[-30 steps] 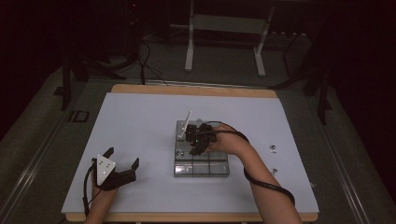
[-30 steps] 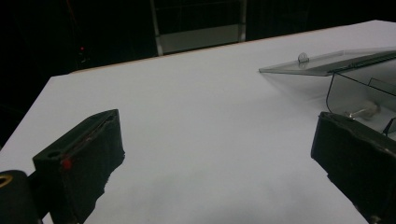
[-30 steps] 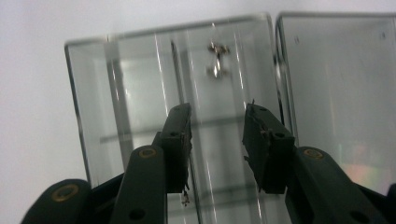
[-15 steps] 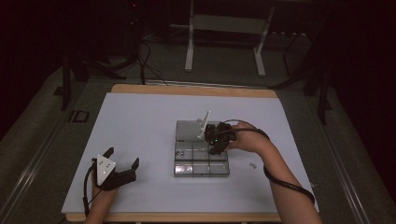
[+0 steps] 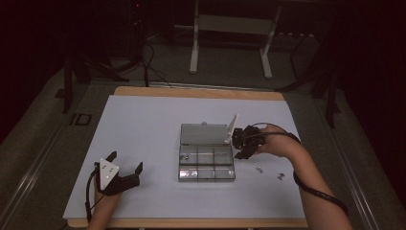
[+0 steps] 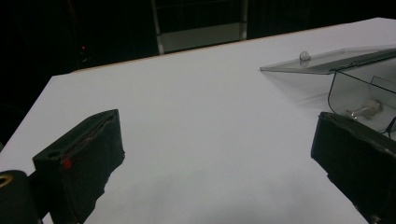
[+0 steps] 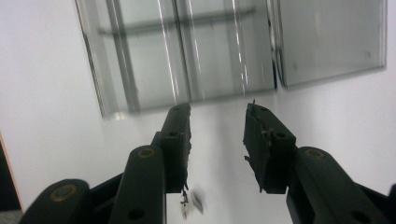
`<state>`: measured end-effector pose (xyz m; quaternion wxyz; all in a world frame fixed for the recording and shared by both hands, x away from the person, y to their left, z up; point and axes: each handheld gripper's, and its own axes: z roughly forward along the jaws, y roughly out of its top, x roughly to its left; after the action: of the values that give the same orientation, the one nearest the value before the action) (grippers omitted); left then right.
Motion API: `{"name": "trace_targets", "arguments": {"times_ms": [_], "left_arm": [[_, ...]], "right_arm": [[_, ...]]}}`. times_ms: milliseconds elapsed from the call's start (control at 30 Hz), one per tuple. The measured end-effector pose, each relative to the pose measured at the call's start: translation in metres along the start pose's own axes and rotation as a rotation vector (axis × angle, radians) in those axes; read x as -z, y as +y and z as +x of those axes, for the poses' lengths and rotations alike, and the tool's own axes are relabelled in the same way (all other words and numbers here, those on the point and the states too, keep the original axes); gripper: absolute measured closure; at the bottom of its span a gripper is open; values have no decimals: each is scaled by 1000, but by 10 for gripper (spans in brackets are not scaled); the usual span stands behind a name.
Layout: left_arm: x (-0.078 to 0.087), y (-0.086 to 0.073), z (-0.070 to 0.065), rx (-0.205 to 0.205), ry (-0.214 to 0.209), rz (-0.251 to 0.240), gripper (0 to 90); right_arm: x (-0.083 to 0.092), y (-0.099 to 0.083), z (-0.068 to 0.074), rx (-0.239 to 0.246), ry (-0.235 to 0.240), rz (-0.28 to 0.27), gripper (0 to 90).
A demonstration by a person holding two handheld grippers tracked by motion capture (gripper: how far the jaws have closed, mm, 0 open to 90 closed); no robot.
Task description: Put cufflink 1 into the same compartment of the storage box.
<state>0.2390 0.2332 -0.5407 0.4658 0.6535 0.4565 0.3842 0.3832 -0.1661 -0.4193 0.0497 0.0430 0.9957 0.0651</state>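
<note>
A clear plastic compartment box (image 5: 207,163) lies mid-table, its lid (image 5: 203,134) folded back flat behind it. My right gripper (image 5: 242,146) hovers just off the box's right edge, open, with nothing between its jaws. In the right gripper view that gripper (image 7: 217,109) points down at the white table beside the box (image 7: 182,56), and a small screw (image 7: 194,203) lies under it. Two small screws (image 5: 259,169) lie on the table to the right of the box. My left gripper (image 5: 126,160) rests near the front left, open wide and holding nothing. A screw (image 6: 364,109) sits in one compartment.
The white sheet (image 5: 143,124) covers a wooden table (image 5: 191,92). Beyond the far edge stand a dark floor, cables and a metal stand (image 5: 230,28). Bare white surface stretches between my left gripper and the box.
My right gripper has moved right, from above the box's compartments to just past its right edge. The left gripper has stayed where it was.
</note>
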Motion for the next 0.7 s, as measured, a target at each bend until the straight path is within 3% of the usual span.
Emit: {"name": "trace_targets", "arguments": {"times_ms": [233, 700], "left_arm": [[0, 0, 0, -2, 2, 0, 34], [1, 0, 0, -4, 2, -3, 35]], "right_arm": [[8, -31, 0, -24, -12, 24, 608], [8, -90, -5, -107, -50, 72, 592]]}}
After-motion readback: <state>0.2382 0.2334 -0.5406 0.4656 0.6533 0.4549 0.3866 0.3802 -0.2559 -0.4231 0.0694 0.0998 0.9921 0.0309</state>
